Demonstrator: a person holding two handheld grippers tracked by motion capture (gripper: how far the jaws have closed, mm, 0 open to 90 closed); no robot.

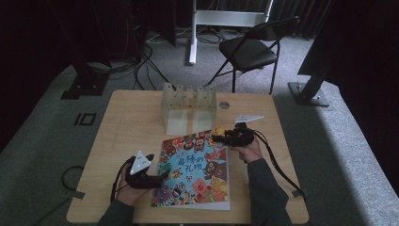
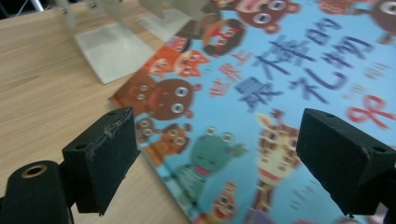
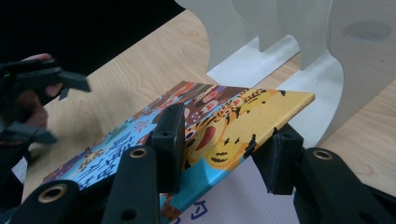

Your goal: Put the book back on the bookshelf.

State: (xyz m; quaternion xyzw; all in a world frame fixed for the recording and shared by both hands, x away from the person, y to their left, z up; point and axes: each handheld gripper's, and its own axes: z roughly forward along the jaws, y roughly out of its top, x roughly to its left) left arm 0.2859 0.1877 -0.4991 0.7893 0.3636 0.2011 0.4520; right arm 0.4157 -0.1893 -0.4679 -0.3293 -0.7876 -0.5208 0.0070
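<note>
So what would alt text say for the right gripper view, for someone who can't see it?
Two black jaws of the right gripper straddle the lifted corner of a colourful picture book, one above the cover and one below. Behind it a clear plastic rack stands on the wooden table, and the left gripper shows far left.

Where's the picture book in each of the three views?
High view: the book lies on the table's near middle, between both hands.
Left gripper view: its cover fills the centre and right, beyond the open jaws.
Right gripper view: its lifted corner sits between the jaws, mid-frame.
Shared landmark: the clear rack just beyond the book.
</note>
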